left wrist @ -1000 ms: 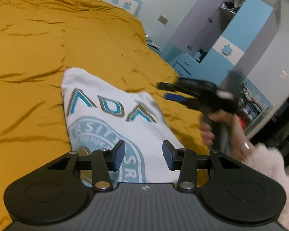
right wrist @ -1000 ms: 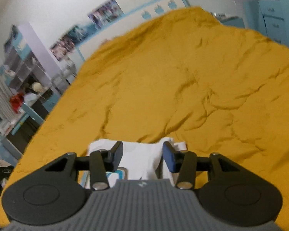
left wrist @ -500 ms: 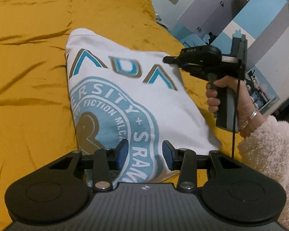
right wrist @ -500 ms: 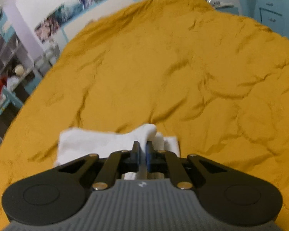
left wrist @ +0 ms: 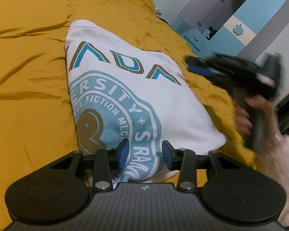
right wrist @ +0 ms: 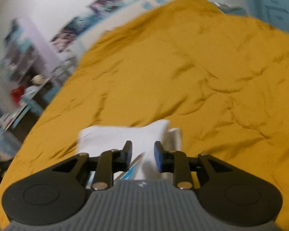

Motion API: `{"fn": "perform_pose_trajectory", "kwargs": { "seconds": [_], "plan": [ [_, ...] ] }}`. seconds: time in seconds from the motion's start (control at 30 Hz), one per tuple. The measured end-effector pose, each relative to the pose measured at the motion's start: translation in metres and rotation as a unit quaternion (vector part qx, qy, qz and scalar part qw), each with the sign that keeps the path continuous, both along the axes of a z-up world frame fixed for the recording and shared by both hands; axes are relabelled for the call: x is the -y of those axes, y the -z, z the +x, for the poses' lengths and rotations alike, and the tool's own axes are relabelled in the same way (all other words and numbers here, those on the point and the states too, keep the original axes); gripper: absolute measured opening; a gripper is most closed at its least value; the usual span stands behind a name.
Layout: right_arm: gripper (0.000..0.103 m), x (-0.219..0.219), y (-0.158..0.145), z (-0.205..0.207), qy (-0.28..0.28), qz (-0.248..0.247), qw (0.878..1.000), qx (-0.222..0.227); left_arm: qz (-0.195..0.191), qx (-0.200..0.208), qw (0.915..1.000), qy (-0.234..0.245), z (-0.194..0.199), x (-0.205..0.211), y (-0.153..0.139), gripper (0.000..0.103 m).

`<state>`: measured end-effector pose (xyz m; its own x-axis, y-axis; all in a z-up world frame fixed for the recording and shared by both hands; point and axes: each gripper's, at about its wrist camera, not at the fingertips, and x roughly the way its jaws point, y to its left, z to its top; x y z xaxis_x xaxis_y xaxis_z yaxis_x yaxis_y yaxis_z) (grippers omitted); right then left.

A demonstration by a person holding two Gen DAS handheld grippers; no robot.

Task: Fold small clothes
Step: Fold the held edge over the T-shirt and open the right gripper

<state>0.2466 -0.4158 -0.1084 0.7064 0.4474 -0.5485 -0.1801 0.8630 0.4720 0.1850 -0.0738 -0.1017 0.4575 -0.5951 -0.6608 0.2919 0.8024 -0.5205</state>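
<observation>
A white cotton T-shirt [left wrist: 125, 96], folded into a rough rectangle and printed with a light-blue round seal and blue-and-brown lettering, is lying on a bed covered by a wrinkled mustard-yellow bedspread [left wrist: 28, 77].

From the left wrist view, the left gripper [left wrist: 145, 153], black with blue pads, is hovering over the near edge of the shirt. Its fingers [left wrist: 123, 154] are standing partly apart, about halfway open, with the printed fabric showing in the gap below them; they are not pinching anything. To the right, beside the shirt's right edge, the right gripper [left wrist: 192, 65] is appearing as a dark motion-blurred shape, held by a hand [left wrist: 246, 115] in a fluffy pale sleeve [left wrist: 283, 163]. Behind it, a blue, white and grey wardrobe [left wrist: 240, 28] is standing against the wall.

From the right wrist view, which is blurred, the right gripper [right wrist: 143, 155] is sitting just over the shirt's [right wrist: 115, 136] edge. Its fingers [right wrist: 159, 158] are opening, a modest gap between them, and a raised fold of white cloth is lying in that gap, though the pads are not pressing on it. Beyond the bedspread [right wrist: 202, 77], photos are hanging on a white wall [right wrist: 48, 3] and cluttered shelves [right wrist: 19, 67] are standing at the left.
</observation>
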Motion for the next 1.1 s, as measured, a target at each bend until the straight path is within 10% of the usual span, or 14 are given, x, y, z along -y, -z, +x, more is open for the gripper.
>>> {"fn": "perform_pose_trajectory", "kwargs": {
  "seconds": [0.27, 0.43, 0.73, 1.1],
  "plan": [
    [0.024, -0.003, 0.011, -0.087, -0.018, -0.012, 1.0, -0.021, 0.006, 0.0, 1.0, -0.006, -0.005, 0.002, 0.0, 0.048],
    [0.018, 0.011, 0.032, -0.093, 0.031, -0.016, 0.996, -0.078, 0.016, -0.004, 0.9998, -0.004, -0.01, 0.002, 0.001, 0.048],
    [0.029, -0.018, -0.008, -0.124, -0.017, -0.004, 1.0, -0.025, 0.029, 0.003, 0.9983, -0.051, -0.044, -0.018, -0.03, 0.058],
    [0.021, -0.017, 0.037, -0.134, 0.018, 0.005, 0.997, -0.076, 0.008, -0.008, 0.9973, -0.073, -0.051, -0.026, -0.012, 0.058]
  ]
}}
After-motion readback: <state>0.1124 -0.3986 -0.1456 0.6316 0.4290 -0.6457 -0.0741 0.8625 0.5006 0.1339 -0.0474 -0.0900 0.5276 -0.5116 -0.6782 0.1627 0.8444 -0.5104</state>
